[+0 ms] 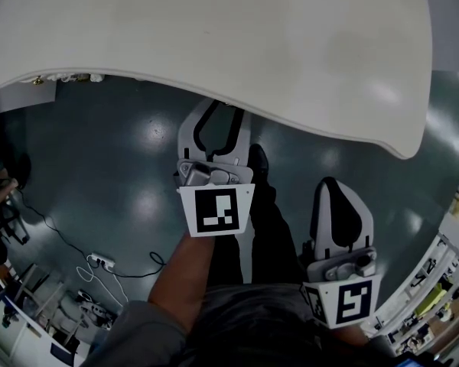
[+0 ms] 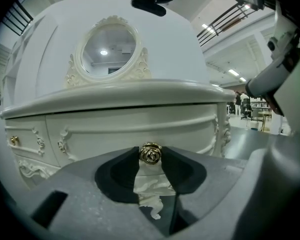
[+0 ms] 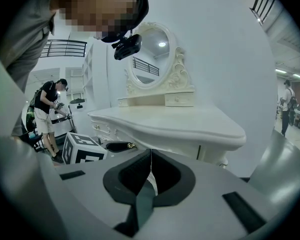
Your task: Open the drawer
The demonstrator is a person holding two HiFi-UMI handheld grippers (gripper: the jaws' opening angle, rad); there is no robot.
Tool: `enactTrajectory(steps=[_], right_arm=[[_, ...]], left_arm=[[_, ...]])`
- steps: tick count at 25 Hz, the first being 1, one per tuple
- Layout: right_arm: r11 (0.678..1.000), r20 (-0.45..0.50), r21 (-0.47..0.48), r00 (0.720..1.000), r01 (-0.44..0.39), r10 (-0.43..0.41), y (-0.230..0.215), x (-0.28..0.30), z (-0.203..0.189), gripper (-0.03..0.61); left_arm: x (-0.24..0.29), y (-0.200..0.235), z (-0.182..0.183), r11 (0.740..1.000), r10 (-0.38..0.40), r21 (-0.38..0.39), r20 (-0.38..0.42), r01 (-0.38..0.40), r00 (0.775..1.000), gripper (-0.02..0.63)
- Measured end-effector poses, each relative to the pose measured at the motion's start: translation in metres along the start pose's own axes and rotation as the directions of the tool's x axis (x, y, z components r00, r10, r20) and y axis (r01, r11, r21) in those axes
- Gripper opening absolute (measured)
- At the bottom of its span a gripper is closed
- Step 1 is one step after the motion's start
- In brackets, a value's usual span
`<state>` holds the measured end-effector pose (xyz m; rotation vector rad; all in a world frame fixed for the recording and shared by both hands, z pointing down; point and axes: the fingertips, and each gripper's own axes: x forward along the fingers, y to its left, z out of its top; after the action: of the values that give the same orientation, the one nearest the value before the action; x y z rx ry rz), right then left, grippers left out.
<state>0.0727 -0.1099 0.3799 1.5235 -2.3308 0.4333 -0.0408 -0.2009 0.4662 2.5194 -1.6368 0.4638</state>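
We count two grippers. The left gripper [image 2: 151, 159] has its two jaws closed on one gold rose knob [image 2: 151, 154], a black pad pressed to each side of it. That knob sits on the center drawer [image 2: 140, 129], straight ahead of the left jaws and touching them only through the knob. The drawer front looks flush under the tabletop [image 2: 140, 91]; we see no gap.

A second, smaller gold knob [image 2: 13, 140] sits well left of the jaws on a side drawer (so two knobs in that view). One oval mirror [image 2: 106, 46] stands above and behind the jaws.

The right gripper [image 3: 150, 159] has its jaws together, tips meeting, nothing between them. It is well apart from the table, whose right corner lies ahead and above its jaws. Left of the right jaws we see the left gripper's marker cube [image 3: 82, 153]. Farther left stands one bystander in black [image 3: 47, 115], and a second bystander [image 3: 288, 104] is far right.

In the head view both marker cubes show, two total. The left fingers [image 1: 241, 132] reach under the table edge. The right gripper hangs lower, over dark floor [image 1: 99, 174].
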Motion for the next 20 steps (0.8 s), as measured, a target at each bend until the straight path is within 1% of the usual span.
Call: enactTrajectory(steps=[6, 14, 20], right_arm=[[1.0, -0.001, -0.006, 1.0, -0.001, 0.001, 0.0, 0.003, -0.001, 0.014], [1.0, 0.001, -0.008, 1.0, 0.0, 0.0, 0.0, 0.005, -0.003, 0.014], [1.0, 0.006, -0.007, 1.0, 0.004, -0.004, -0.006, -0.003, 0.001, 0.014]], left_arm=[[-0.004, 0.003, -0.003, 1.0, 0.015, -0.019, -0.01, -0.016, 1.0, 0.13], [-0.004, 0.003, -0.006, 1.0, 0.006, -0.002, -0.015, -0.006, 1.0, 0.129], [-0.02, -0.007, -0.006, 1.0, -0.001, 0.007, -0.036, 0.001, 0.999, 0.13]])
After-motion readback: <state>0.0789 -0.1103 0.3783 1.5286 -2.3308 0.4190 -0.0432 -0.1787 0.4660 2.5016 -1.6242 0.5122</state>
